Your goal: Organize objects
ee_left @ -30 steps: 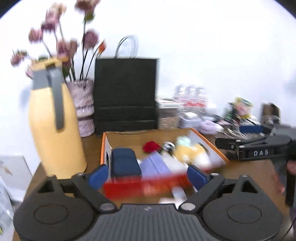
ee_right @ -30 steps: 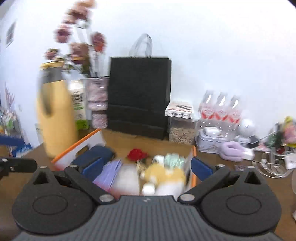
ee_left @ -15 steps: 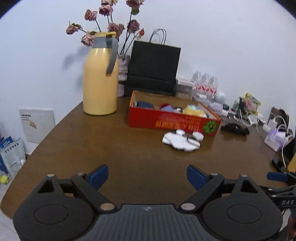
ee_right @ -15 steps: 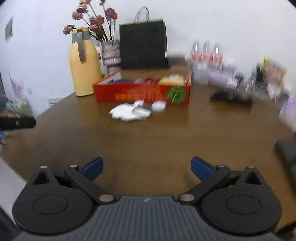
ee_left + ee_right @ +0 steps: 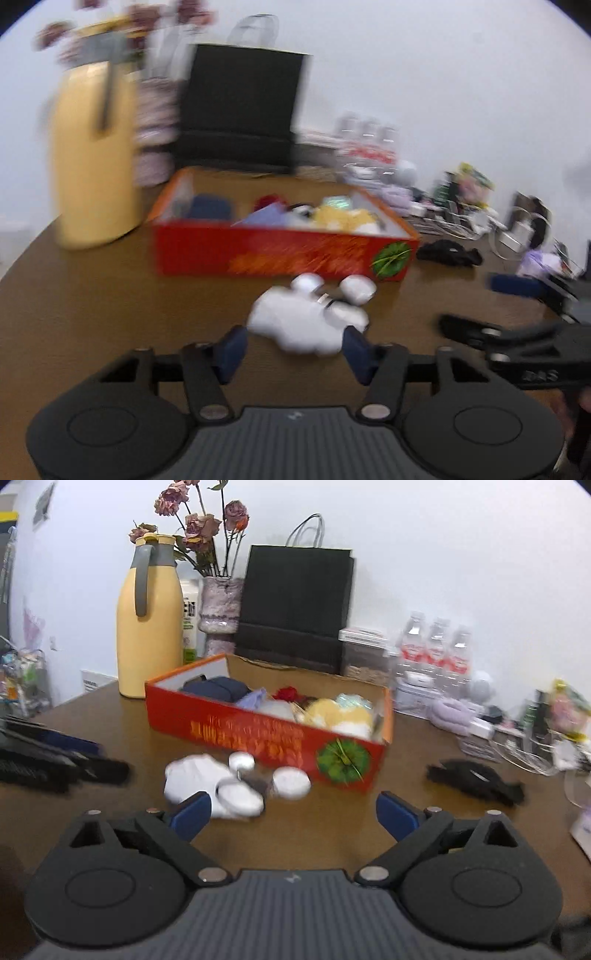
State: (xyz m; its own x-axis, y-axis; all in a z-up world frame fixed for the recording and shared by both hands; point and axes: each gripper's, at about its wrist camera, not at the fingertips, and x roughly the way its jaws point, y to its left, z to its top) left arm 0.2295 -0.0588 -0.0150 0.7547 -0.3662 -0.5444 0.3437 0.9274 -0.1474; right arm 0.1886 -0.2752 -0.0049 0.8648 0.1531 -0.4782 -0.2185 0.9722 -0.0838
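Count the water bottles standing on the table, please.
3 water bottles, side by side against the wall, right of the black paper bag and behind the red box. More may be hidden.

Behind the box we see a yellow jug (image 5: 148,627), a black paper bag (image 5: 295,605) and water bottles (image 5: 436,646).

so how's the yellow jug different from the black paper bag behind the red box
The yellow jug is rounded, with a grey handle and lid; the black paper bag is flat-sided and boxy, with thin loop handles. The jug stands left of the red box, the bag behind it. Both stand upright on the table.
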